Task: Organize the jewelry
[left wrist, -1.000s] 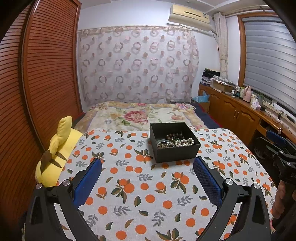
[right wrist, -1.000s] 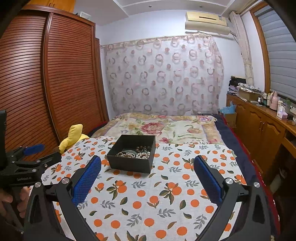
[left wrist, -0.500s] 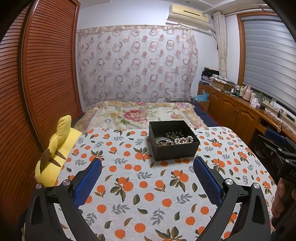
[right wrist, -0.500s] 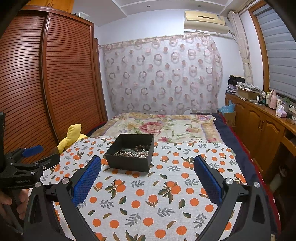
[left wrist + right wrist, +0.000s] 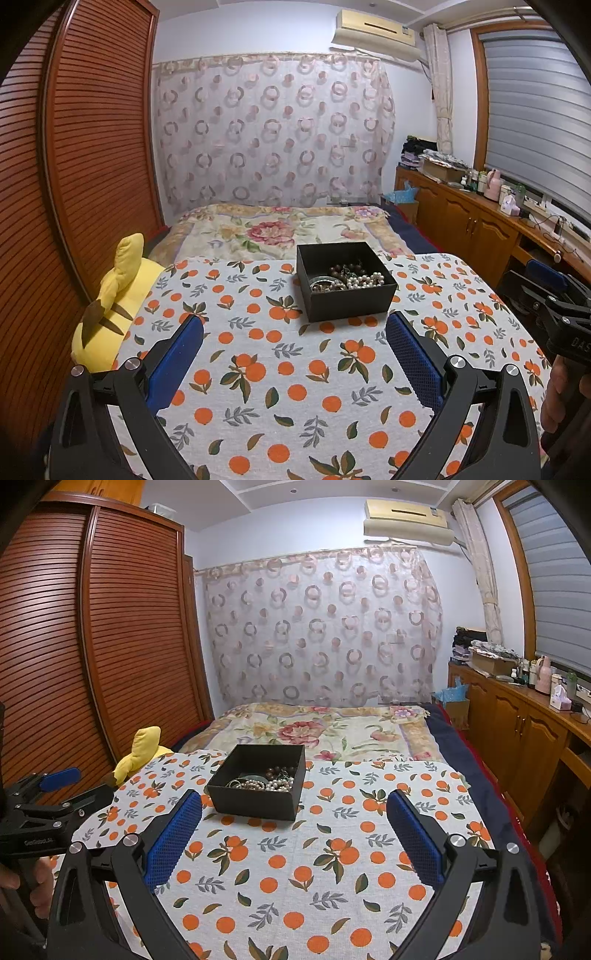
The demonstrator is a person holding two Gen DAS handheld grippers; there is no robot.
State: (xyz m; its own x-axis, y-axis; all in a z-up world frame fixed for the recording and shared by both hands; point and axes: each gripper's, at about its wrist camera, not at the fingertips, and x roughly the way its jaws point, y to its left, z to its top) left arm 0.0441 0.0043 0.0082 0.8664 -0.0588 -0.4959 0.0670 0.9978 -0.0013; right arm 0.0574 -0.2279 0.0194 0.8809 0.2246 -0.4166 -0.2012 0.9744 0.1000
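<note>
While both tongs hang spread wide with nothing between the pads, everything sits on the worktop point(image 5: 295, 387), covered by an orange-print cloth, with the bed point(image 5: 280, 229) behind it at 12 o'clock and a yellow plush toy point(image 5: 110, 295) off the edge at 9 o'clock in the left view. Left tongs point(image 5: 294, 345) and right tongs point(image 5: 294, 821) both hover above the near half of the cloth, short of the black box point(image 5: 345, 282), which is at about 1 o'clock from the left tongs and 11 o'clock from the right. Box is open-topped, thin-walled, looks like card: light, likely to slide on the cloth if nudged, so I'd pinch one wall at mid-length or brace it with the other tongs. Jewelry point(image 5: 264, 781) is all heaped inside the box, none visible on the cloth: a pearl strand point(image 5: 365, 280), darker beads point(image 5: 341, 267), a bangle-like ring point(image 5: 251, 777); finer pieces too small to tell. That fits either pieces already gathered into the box or a tangle waiting to be sorted out; can't say which. Handling guess: strands are limp, light, slippery on smooth beads and prone to snagging each other, so grip across a bunch of beads, not a single one, and lift slowly; the bangle is stiff, take it across the rim.
</note>
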